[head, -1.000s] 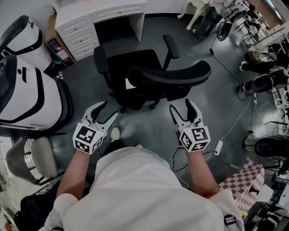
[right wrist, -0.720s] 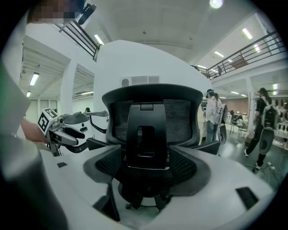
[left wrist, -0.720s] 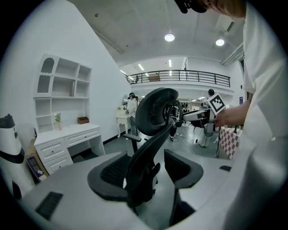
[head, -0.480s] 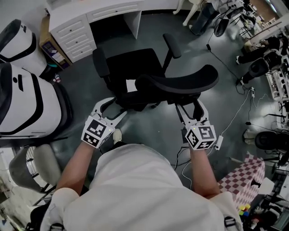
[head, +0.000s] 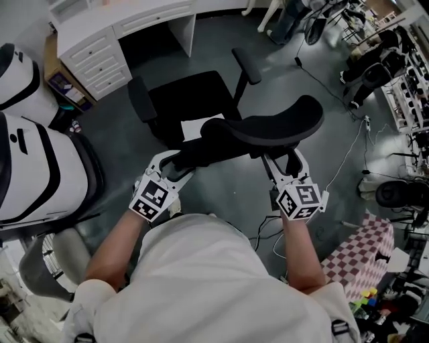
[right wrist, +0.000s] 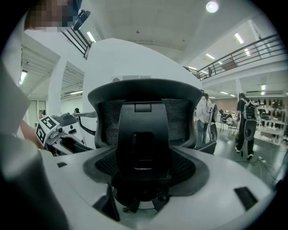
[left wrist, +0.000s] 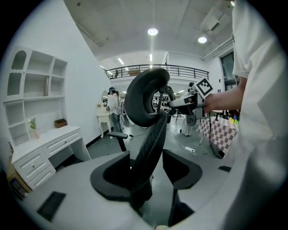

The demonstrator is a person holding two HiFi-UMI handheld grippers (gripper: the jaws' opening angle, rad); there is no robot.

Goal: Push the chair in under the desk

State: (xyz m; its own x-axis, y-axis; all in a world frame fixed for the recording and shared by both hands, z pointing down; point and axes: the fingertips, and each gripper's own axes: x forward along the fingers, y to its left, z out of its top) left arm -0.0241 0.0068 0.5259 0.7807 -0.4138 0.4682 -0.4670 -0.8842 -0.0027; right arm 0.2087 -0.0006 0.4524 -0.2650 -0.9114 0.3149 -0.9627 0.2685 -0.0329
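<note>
The black office chair (head: pixel 194 100) stands on the floor with its seat facing the white desk (head: pixel 154 17) at the top left. My left gripper (head: pixel 173 163) reaches the left side of the mesh backrest (head: pixel 268 124). In the left gripper view the backrest's edge (left wrist: pixel 150 148) runs between the jaws. They have just been closing, but a gap still shows at the right pad (left wrist: pixel 182 168). My right gripper (head: pixel 283 159) sits under the backrest's right part. Its jaws have just been opening and stand wide in front of the chair's back spine (right wrist: pixel 143 134).
Big white-and-black shells (head: pixel 40 167) stand at the left, close to the chair. A cable and power strip (head: pixel 325 197) lie on the floor at the right, near a checkered cloth (head: pixel 355 254). The desk drawers (head: pixel 94 53) flank the knee space. People (right wrist: pixel 245 121) stand further off.
Both grippers have moved forward to the backrest. The left one sank and turned until its jaws came round the backrest's left edge. The right one slid under the right part.
</note>
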